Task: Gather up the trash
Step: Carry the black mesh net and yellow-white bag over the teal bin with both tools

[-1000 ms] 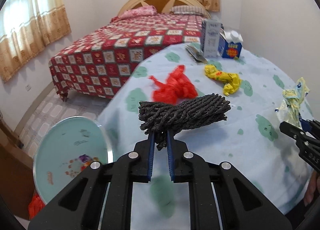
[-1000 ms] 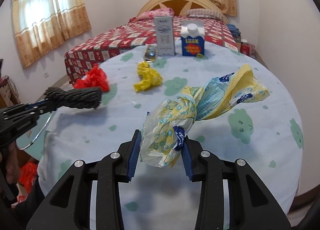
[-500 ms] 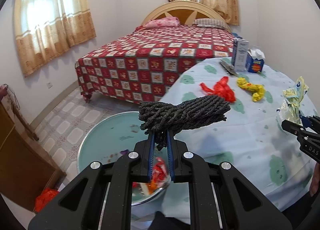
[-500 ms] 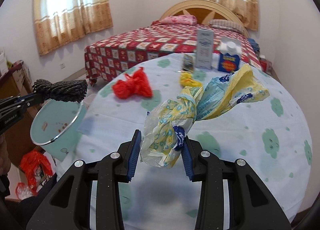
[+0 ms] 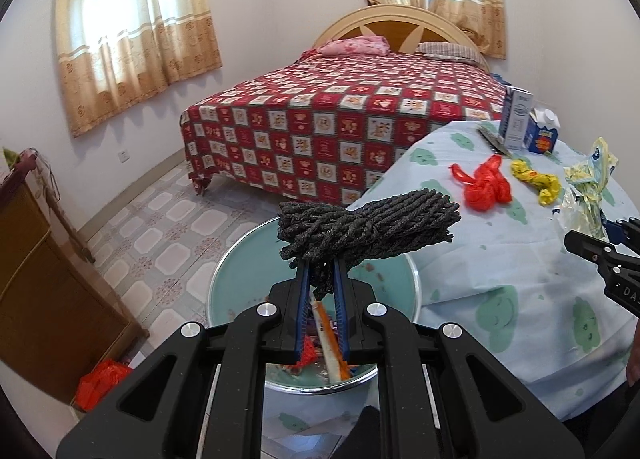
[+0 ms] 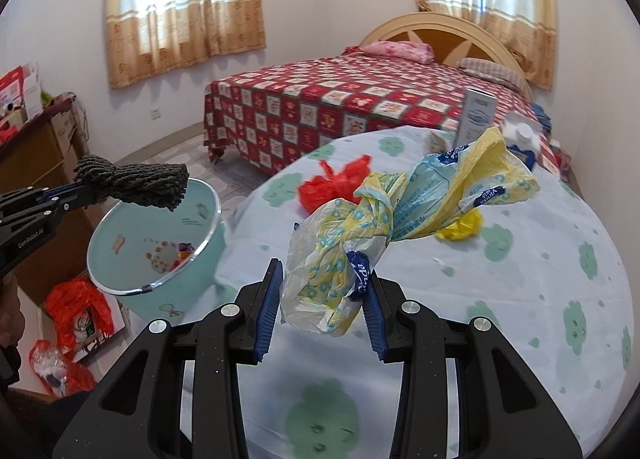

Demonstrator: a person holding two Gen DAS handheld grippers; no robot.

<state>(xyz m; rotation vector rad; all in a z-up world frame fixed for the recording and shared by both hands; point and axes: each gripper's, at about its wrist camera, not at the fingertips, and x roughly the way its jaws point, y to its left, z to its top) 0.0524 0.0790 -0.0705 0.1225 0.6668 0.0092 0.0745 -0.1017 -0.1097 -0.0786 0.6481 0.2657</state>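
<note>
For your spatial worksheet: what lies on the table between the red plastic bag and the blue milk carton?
A crumpled yellow bag lies between the red plastic bag and the blue milk carton, clearest in the left wrist view.

Black tongs (blue pads, silver screws)

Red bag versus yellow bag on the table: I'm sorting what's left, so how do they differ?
The red bag is bigger and looser, with a tail sticking out; the yellow bag is smaller and twisted tight. Red lies nearer the bin, yellow nearer the cartons. Both are crumpled plastic, resting ungripped on the tablecloth.
</note>
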